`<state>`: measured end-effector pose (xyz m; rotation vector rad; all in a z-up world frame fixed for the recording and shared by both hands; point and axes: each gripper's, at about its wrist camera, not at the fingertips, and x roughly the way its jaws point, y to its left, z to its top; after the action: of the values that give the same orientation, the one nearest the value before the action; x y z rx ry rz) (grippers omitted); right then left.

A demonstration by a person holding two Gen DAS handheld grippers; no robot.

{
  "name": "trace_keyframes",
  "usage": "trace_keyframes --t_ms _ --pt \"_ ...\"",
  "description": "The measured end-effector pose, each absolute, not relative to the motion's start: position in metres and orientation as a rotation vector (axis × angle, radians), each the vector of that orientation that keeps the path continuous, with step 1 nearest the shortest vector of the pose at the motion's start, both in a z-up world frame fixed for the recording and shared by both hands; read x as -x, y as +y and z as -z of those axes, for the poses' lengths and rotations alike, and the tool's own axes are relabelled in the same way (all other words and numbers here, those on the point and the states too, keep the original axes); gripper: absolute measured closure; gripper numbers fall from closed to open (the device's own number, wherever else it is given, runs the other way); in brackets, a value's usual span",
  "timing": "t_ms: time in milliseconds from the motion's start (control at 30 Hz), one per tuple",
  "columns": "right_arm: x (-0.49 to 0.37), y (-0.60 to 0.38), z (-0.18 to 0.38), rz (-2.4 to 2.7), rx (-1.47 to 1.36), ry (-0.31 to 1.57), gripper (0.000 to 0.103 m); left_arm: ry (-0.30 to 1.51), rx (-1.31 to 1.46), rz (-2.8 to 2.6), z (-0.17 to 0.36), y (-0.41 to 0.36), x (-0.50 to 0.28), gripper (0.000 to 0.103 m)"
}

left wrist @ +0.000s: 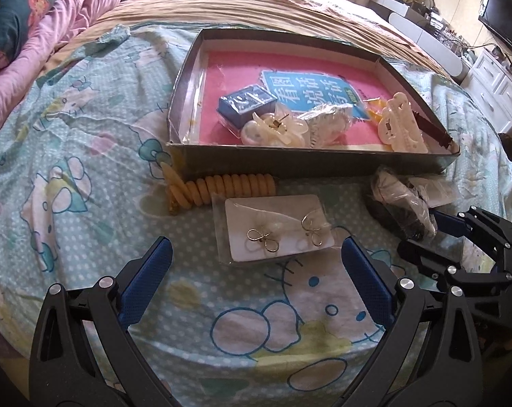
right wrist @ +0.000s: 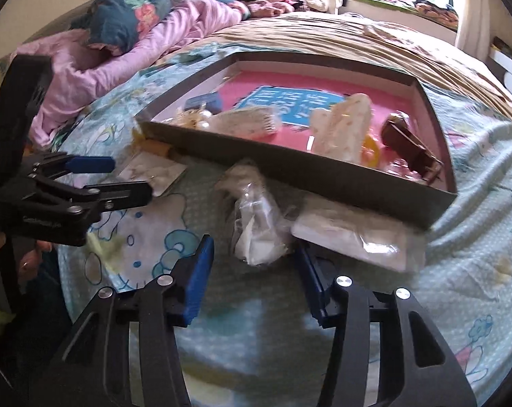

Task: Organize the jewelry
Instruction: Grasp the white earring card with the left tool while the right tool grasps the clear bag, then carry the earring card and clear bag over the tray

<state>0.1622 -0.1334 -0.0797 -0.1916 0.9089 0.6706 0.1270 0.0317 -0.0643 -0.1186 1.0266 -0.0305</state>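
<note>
A card with two gold bow earrings (left wrist: 276, 227) in a clear sleeve lies on the bedsheet, just ahead of my left gripper (left wrist: 256, 242), which is wide open and holds nothing. A crumpled clear bag (right wrist: 259, 230) with a dark-and-white piece lies between the fingers of my right gripper (right wrist: 252, 246); the left pad stands off it, so the jaws are open. The same bag (left wrist: 401, 203) and right gripper (left wrist: 432, 234) show in the left wrist view. The left gripper (right wrist: 132, 176) hangs over the earring card (right wrist: 154, 169).
A shallow dark cardboard box (left wrist: 306, 162) with a pink book in it holds a blue case (left wrist: 245, 105), white hair clips (left wrist: 276, 129) and a brown strap (right wrist: 412, 149). A yellow coil hair tie (left wrist: 222, 186) and a flat white packet (right wrist: 357, 237) lie before it.
</note>
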Motion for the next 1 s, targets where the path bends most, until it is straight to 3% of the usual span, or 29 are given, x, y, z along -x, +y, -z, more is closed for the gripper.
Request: trace_keyframes --t_ms 267,367,600,1000 --pt "-0.18 -0.123 0.084 -0.688 0.198 0.918 0.051 1.029 0.112 0.029 0.07 0.03 -0.133 0.01" --pt "-0.18 -0.121 0.084 -0.7 0.207 0.904 0.062 1.026 0.094 0.036 0.071 0.026 -0.134 0.02" --pt "-0.173 -0.132 0.077 -0.716 0.154 0.891 0.066 1.017 0.07 0.068 0.068 0.017 -0.133 0.047" --pt "-0.15 -0.156 0.049 -0.725 0.101 0.857 0.067 0.915 0.136 0.125 0.028 0.02 -0.115 0.05"
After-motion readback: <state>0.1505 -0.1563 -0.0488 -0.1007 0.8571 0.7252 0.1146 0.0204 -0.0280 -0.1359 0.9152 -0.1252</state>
